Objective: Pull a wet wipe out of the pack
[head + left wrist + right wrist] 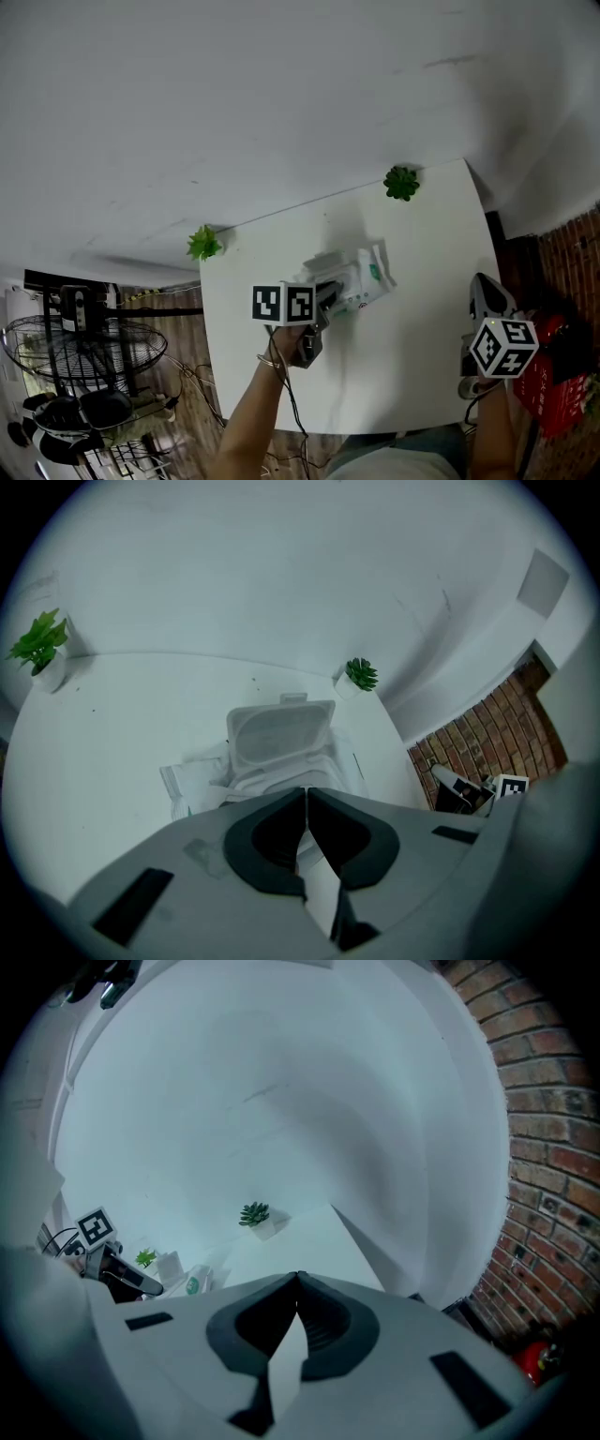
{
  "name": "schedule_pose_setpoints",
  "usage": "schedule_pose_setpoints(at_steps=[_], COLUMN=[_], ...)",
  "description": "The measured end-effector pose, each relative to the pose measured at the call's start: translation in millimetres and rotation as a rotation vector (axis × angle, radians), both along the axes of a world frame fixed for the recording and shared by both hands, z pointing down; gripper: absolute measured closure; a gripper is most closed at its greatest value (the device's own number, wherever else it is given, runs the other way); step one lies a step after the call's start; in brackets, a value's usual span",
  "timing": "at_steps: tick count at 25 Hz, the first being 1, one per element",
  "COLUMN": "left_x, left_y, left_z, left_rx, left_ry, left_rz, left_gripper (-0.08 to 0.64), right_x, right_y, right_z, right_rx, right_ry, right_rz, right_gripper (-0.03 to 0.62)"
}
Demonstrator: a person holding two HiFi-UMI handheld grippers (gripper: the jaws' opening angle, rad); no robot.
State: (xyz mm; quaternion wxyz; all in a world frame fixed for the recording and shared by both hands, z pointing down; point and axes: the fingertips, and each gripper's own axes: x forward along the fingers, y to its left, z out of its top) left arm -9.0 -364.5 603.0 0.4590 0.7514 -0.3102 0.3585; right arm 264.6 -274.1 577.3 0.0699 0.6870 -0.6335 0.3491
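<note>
Your left gripper (pixel 307 791) has its jaws pressed together, tips right over the mouth of the pack (pixel 272 775). Whether anything thin is pinched between them cannot be told. The pack lies near the middle of the white table (pixel 422 366), its lid (pixel 279 731) flipped up on the side facing the wall (pixel 281 94).

Your right gripper (pixel 298 1277) also has its jaws closed, with nothing between them. It hangs at the table's right edge near your side, well apart from the pack.

Two small plants stand at the table's far corners, one at the left (pixel 203 244) and one at the right (pixel 401 183), both close to the plain white wall. The rest of the tabletop is bare white.

A brick wall (pixel 553 1147) rises to the right of the table, with a red object (pixel 544 380) low beside it, near your right gripper. To the left, a wire-caged fan (pixel 84 352) and loose cables (pixel 192 380) sit over a wooden floor (pixel 173 342).
</note>
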Motion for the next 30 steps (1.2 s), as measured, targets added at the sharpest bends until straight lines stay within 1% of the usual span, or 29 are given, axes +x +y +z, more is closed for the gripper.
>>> schedule_pose_setpoints(at_steps=[13, 22, 30], left_x=[-4, -6, -9], left_y=[-3, -5, -5], left_z=[-17, -35, -50], left_rx=[0.06, 0.099, 0.132], left_ry=[0.01, 0.021, 0.041], left_rz=[-0.021, -0.031, -0.046], left_gripper=[0.541, 0.541, 0.541], right_x=[-3, 0, -2], right_y=[8, 12, 16], right_z=[-11, -22, -33], right_rx=[0.017, 0.037, 0.052], right_ry=[-0.001, 0.017, 0.023], right_rz=[0.005, 0.006, 0.005], right_gripper=[0.591, 0.591, 0.591])
